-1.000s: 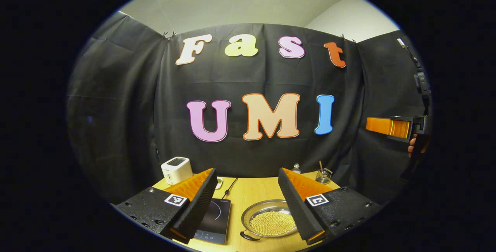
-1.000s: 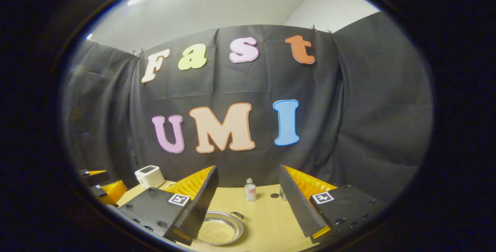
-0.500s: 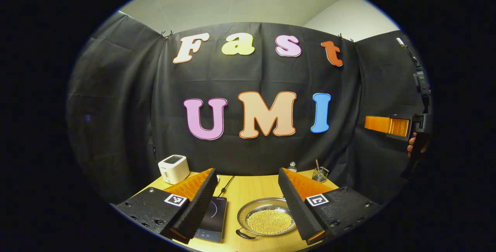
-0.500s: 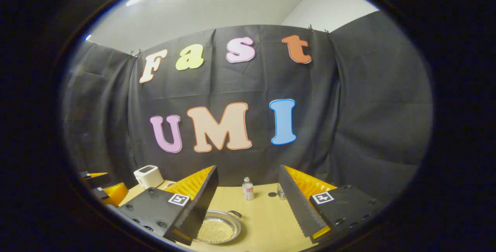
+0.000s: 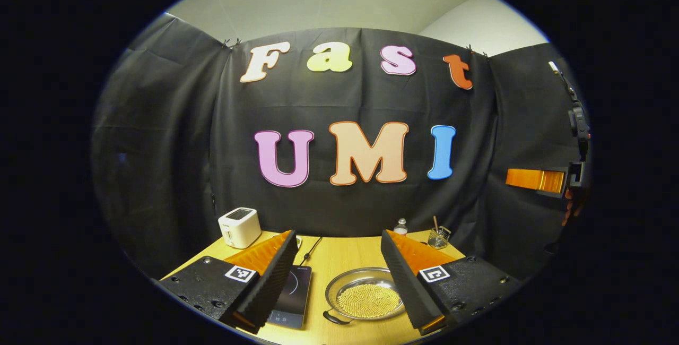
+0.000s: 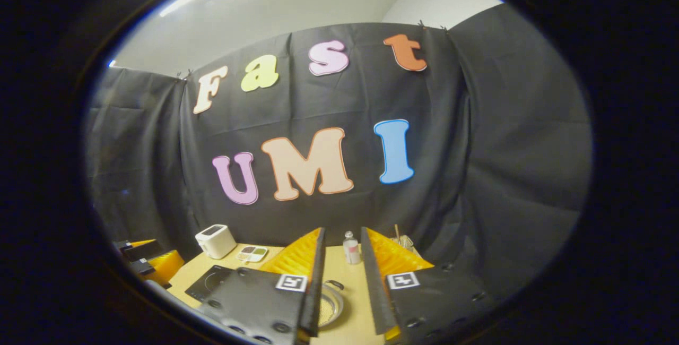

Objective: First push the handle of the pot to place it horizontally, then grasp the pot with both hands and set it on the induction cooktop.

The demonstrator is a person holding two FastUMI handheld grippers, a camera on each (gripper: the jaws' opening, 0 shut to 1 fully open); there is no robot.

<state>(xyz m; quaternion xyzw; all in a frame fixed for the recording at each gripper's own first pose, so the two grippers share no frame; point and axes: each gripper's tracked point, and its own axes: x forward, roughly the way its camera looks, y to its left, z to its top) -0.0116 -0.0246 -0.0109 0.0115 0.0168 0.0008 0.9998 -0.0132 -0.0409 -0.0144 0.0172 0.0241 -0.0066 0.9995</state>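
A shallow steel pot [image 5: 366, 300] of small yellow beads sits on the wooden table [image 5: 339, 260], just right of the black induction cooktop [image 5: 292, 294]. One dark loop handle [image 5: 334, 318] points to the near left. My left gripper [image 5: 337, 236] hovers open above and short of both. In the right gripper view the pot [image 6: 331, 308] shows between the fingers, its far handle [image 6: 335, 284] in sight, with the cooktop [image 6: 209, 284] to the left. My right gripper [image 6: 342, 230] is held high, its jaws drawn close but apart, empty. It also appears at the far right [image 5: 536, 179].
A white toaster [image 5: 240, 226] stands at the back left, with a small bottle [image 5: 400, 226] and a wire holder [image 5: 439, 237] at the back right. A small divided dish [image 6: 252, 253] lies by the toaster. The cooktop's cord [image 5: 313, 249] runs backward. My left gripper [image 6: 143, 260] sits low left.
The right gripper's jaws have narrowed to about half their earlier gap, and its view has swung left and tilted down. The left gripper has barely shifted. The pot has not moved.
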